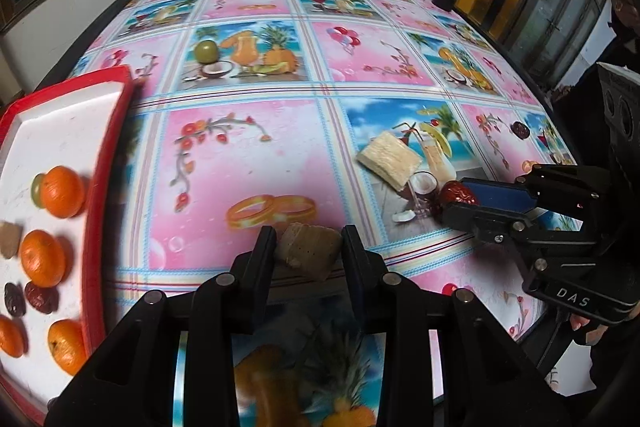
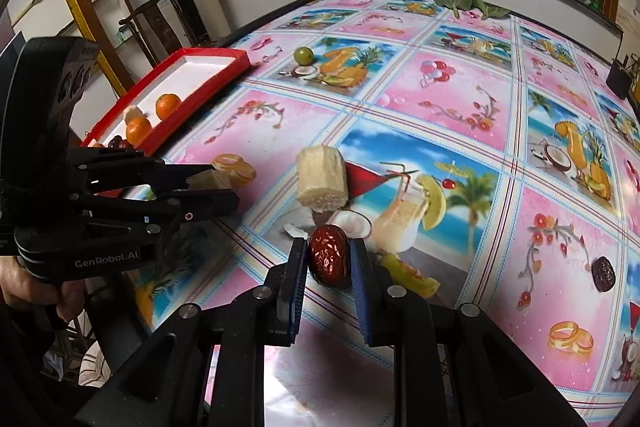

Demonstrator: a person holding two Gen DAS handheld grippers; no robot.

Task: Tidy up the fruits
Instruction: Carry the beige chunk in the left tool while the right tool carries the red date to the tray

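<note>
On the bench, left claw [image 1: 308, 247] pinches a sugarcane chunk [image 1: 307, 250], right claw [image 2: 328, 263] pinches a red date [image 2: 329, 254]; lift straight, drop both into red tray [image 1: 106, 163]

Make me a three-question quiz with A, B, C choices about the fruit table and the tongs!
1. Where is the green fruit?
A in the red tray
B on the tablecloth
C in the tongs

2. What colour is the tray's rim?
A red
B blue
C yellow

3. What do the right tongs do?
A hang open
B grip a red date
C grip an orange

Answers: B, it sits on the cloth beyond the tray; A, the rim is red; B, both pads press the date.
</note>
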